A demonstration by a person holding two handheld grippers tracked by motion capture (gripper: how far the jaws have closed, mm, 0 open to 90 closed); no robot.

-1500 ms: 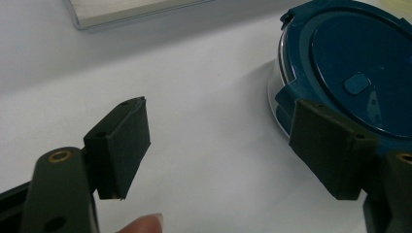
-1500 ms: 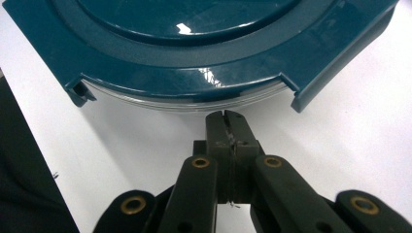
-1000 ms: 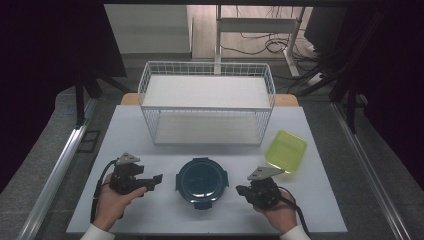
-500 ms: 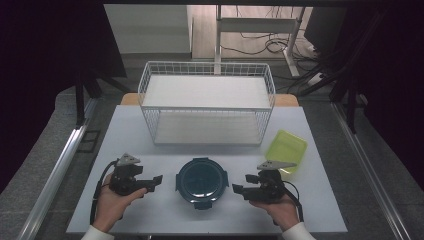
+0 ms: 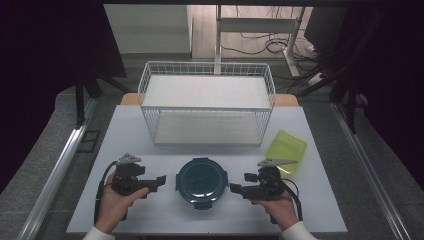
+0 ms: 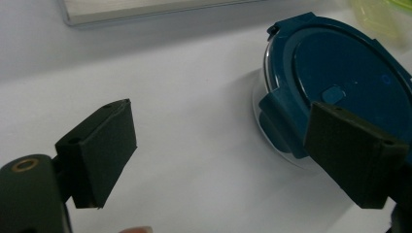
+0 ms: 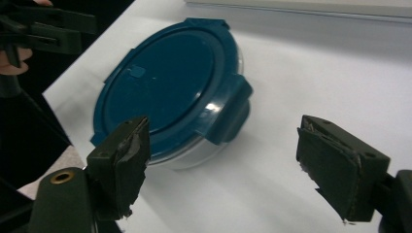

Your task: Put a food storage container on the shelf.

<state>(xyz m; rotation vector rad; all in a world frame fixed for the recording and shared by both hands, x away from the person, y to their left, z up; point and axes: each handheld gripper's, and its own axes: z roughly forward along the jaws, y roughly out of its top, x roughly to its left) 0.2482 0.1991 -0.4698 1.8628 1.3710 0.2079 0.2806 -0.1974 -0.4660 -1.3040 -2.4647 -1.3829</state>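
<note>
Both grippers, left (image 5: pixel 159 181) and right (image 5: pixel 236 189), flank the lidded blue container (image 5: pixel 201 180), fingers just spreading, nothing between. Next I judge: close on its latches.

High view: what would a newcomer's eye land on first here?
The round blue container sits at the table's near edge, lid on, between the left tongs and right tongs, both open and aimed at it without touching. Behind it stands a white wire basket, and a yellow-green lid lies to the right.
</note>
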